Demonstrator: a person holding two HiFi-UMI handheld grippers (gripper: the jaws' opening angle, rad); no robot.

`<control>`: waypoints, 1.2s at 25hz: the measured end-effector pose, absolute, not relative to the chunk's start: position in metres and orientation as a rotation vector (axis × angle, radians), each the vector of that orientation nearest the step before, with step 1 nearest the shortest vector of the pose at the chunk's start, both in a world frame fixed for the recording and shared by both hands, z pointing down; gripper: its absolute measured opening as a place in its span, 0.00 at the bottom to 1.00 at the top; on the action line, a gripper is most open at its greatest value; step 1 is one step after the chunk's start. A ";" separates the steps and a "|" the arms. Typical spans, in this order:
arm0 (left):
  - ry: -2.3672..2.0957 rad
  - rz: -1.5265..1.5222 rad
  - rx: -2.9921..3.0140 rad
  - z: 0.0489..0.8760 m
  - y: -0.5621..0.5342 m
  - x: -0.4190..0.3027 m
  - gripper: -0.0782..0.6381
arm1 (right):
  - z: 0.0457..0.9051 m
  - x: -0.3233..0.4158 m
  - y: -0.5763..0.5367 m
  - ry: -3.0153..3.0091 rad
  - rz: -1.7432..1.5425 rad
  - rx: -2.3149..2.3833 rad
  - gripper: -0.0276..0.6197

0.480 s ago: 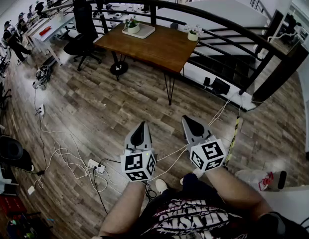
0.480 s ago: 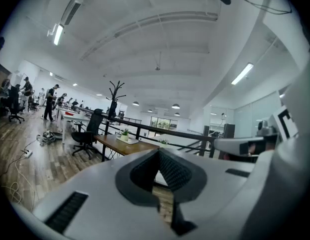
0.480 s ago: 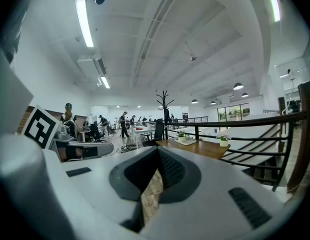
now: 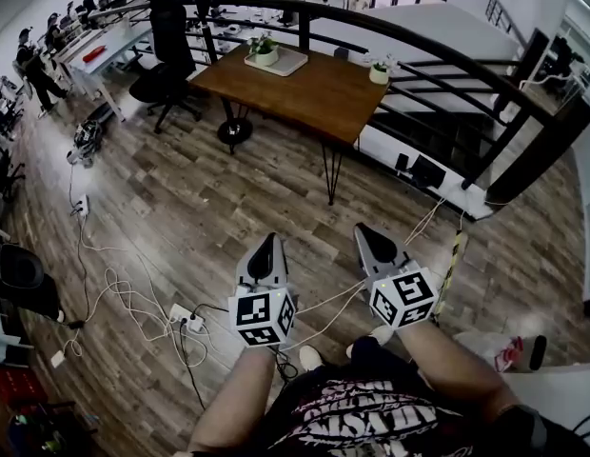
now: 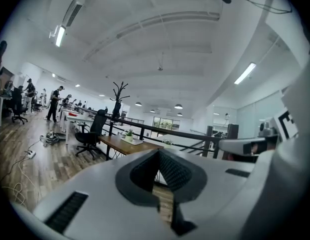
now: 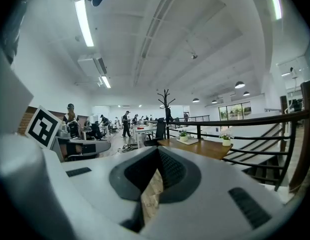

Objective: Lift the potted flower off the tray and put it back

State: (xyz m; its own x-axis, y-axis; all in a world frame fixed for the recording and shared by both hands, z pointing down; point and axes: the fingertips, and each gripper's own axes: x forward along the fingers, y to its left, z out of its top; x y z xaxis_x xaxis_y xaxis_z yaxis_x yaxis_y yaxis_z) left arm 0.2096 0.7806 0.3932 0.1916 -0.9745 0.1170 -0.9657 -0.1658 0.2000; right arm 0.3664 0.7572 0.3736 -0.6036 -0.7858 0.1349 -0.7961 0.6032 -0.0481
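Being held low in front of the person, the left tool (image 4: 266, 248) and the right tool (image 4: 369, 238) are both being carried with jaws together and nothing between them. In each gripper view only a sliver of wooden floor (image 4: 181, 208) is being seen through the closed jaws.

The potted flower (image 4: 265, 52) is being seen on its pale tray (image 4: 288, 63) at the far left end of the wooden bench (image 4: 319, 91). It is well apart from both tools. A second small pot (image 4: 379, 72) is being noted at the bench's other end, off the tray.

Handling (judgement only):
- The pot is being taken as small, pale, stiff-walled and probably light, with a smooth, possibly slippery side. It is too small in view for the material to be confirmed.
- The foliage is being treated as soft and easily crushed.
- A hold on the pot wall below the rim is being recommended, with jaws on opposite sides and the pot kept upright. Stems are being ruled out as a grasp point.
- The tray is being expected to shift if the pot is dragged rather than lifted straight up.

Writing: only black-and-white square markers on the tool cubes (image 4: 262, 317) are being made out. No brand or label is being read on pot, tray or bench. The print on the person's shirt (image 4: 362, 417) is not being resolved.
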 end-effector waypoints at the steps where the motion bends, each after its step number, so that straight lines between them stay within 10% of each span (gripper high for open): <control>1: -1.864 -0.056 2.233 0.393 0.780 0.205 0.12 | 0.373 0.366 0.756 -2.730 0.168 1.348 0.03; 30: -1.932 0.020 2.207 0.409 0.546 0.142 0.12 | 0.387 0.345 0.517 -2.757 0.030 1.235 0.03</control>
State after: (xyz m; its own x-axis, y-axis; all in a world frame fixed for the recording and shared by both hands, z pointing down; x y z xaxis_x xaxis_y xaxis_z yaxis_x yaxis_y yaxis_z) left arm 0.1420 0.5457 0.4094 0.1421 -0.9790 0.1461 -0.9818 -0.1205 0.1469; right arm 0.3454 0.5172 0.3867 -0.6600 -0.7421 0.1176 -0.7445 0.6670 0.0307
